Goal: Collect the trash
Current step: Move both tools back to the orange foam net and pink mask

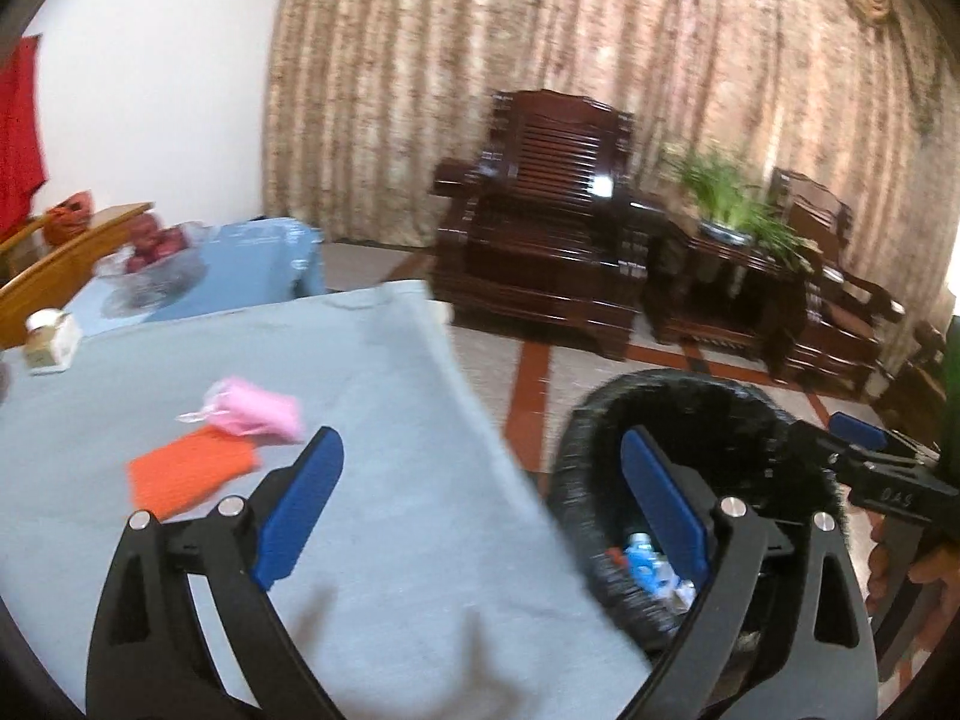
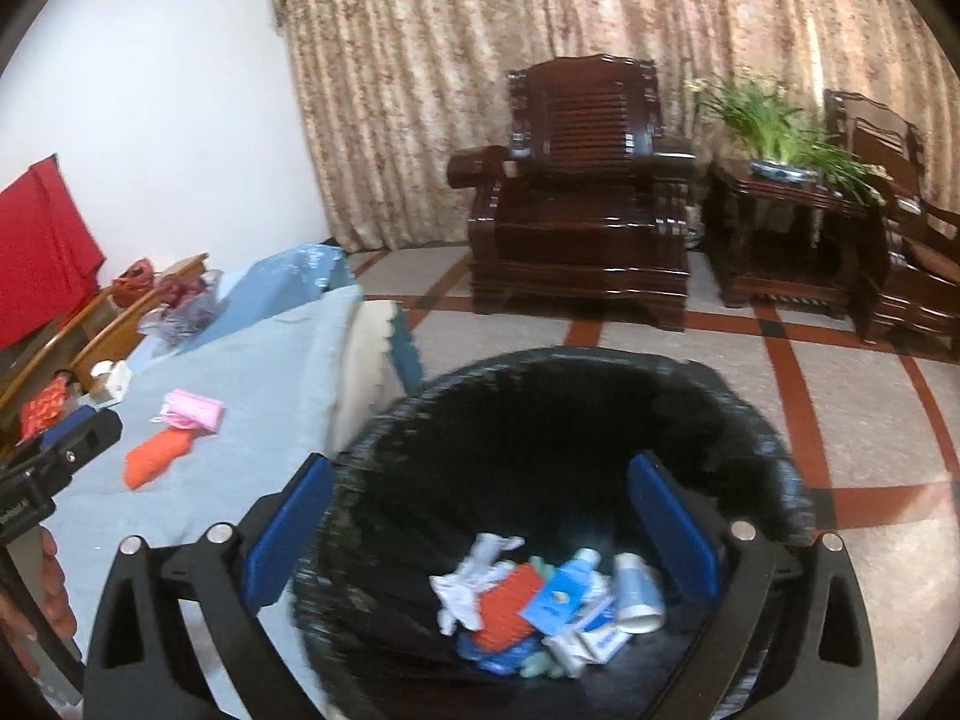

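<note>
My left gripper point(image 1: 480, 498): jaws spread wide, nothing between the blue pads, nothing touched; it sits at the lower centre of its view, straddling the table's right edge, one finger over the cloth, the other over the bin. My right gripper point(image 2: 480, 528): jaws likewise wide, empty, hanging over the black-lined trash bin point(image 2: 774, 468) in the lower centre of its view; pads clear of the rim. Bin contents, lower centre: a heap of discarded trash point(image 2: 540, 606), including white crumpled paper, a red packet, blue-and-white wrappers and a pale cup. Bin stands on the floor just beside the table's edge. Table point(image 1: 384, 540), blue-grey cloth, fills the lower left; open cloth lies between my left finger and the items left on it: an orange packet point(image 1: 186, 468) and, touching it above, a pink wrapper point(image 1: 258, 411), centre left. A small white jar point(image 1: 48, 339) sits near the far left edge. Tiled floor point(image 2: 690, 336) beyond the bin is open as far as the dark wooden armchair point(image 2: 582, 192), upper centre.
</note>
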`<state>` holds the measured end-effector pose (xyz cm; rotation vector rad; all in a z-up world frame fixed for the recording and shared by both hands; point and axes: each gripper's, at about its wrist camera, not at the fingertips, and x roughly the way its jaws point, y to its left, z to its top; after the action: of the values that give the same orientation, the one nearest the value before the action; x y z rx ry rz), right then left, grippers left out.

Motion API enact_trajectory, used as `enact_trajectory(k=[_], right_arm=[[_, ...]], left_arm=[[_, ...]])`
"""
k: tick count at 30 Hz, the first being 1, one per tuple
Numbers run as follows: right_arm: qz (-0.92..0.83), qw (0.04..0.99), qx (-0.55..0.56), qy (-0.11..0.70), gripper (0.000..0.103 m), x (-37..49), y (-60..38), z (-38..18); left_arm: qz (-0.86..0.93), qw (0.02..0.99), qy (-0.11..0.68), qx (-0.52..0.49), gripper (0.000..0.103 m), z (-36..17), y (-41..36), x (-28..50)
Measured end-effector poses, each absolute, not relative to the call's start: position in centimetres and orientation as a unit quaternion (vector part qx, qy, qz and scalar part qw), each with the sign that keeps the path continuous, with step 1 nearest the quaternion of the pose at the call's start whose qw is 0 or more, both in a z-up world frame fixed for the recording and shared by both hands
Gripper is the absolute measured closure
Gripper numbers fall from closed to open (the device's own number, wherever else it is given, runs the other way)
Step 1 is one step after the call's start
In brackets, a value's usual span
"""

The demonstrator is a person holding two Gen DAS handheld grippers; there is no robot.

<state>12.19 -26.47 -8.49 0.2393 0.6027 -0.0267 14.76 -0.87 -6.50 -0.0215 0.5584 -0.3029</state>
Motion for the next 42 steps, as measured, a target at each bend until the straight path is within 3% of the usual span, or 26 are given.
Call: enact_trajectory(k=[20,33,42], right_arm=[[0.095,0.945,0.068,0.304,0.006,20.4,-9.9,-9.5],[0.115,0.941,0.045,0.314,0.006,25.7,-4.1,-12.1],[0.117,0.938,0.033,0.326,0.006,28.9,-2.8,-13.8]], left_arm=[[0.034,0.956,0.29,-0.035,0.012,-8.8,17.1,16.1],[0.051,0.94,0.334,-0.044,0.012,-13.6,19.9,21.8],[0.034,0.925,0.373,-0.065,0.025,-16.7,20.1,24.8]])
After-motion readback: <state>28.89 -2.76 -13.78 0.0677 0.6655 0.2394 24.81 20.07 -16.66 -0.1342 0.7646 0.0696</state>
